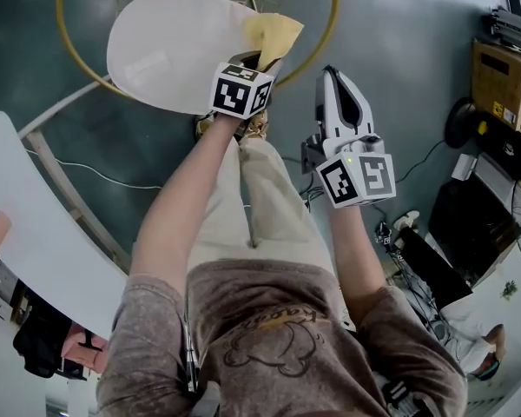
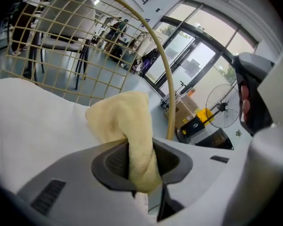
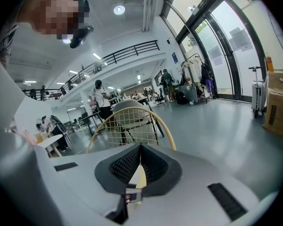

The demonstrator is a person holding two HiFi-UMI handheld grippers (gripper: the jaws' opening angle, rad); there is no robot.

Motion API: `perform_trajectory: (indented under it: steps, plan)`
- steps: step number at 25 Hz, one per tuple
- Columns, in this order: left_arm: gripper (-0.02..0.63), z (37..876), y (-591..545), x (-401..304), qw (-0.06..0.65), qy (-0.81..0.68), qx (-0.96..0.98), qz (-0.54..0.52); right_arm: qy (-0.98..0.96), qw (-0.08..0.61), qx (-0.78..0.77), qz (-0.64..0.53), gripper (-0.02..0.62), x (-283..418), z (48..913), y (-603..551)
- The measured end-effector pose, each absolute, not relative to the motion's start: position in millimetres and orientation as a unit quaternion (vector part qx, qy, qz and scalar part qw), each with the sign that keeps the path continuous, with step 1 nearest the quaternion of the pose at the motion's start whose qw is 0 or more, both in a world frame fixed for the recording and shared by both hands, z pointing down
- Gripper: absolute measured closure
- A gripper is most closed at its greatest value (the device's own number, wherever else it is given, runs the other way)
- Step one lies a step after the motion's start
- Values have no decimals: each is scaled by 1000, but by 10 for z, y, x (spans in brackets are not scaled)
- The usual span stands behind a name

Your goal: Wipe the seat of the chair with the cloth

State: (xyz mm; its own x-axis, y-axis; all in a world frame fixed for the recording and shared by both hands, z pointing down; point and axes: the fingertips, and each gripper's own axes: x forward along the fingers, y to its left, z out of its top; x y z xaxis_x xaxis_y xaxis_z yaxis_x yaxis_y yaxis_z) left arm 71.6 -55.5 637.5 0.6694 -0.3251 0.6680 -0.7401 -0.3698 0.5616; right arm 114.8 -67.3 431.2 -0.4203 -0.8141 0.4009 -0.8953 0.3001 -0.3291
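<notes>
The chair's white seat (image 1: 169,50) sits at the top of the head view, ringed by its gold wire back (image 1: 65,37). A yellow cloth (image 1: 273,31) lies on the seat's right edge. My left gripper (image 1: 262,61) is shut on the cloth just behind that edge. In the left gripper view the cloth (image 2: 125,117) bunches up out of the left gripper (image 2: 140,163) over the seat (image 2: 33,121). My right gripper (image 1: 332,75) hangs to the right of the chair above the floor, shut and holding nothing. In its own view the right gripper (image 3: 140,153) has its pads pressed together.
A white table (image 1: 35,233) stands at the left. Cardboard boxes (image 1: 504,81) and dark equipment (image 1: 469,224) crowd the right side, with cables (image 1: 87,170) across the grey floor. The person's legs (image 1: 269,198) stand directly before the chair. Gold wire back (image 3: 132,121) shows ahead of the right gripper.
</notes>
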Motion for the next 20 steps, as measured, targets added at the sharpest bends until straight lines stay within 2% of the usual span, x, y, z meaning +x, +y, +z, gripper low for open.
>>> perform_trajectory:
  steps: [7,20]
  plan:
    - [494,6225,-485,363,455,-351,793,204,-813,84,517,254,569,1005,4336,-615]
    - [494,6178,-539,-1546,411,-483,734,243,-830,82,488,257,569,727,4351,-564]
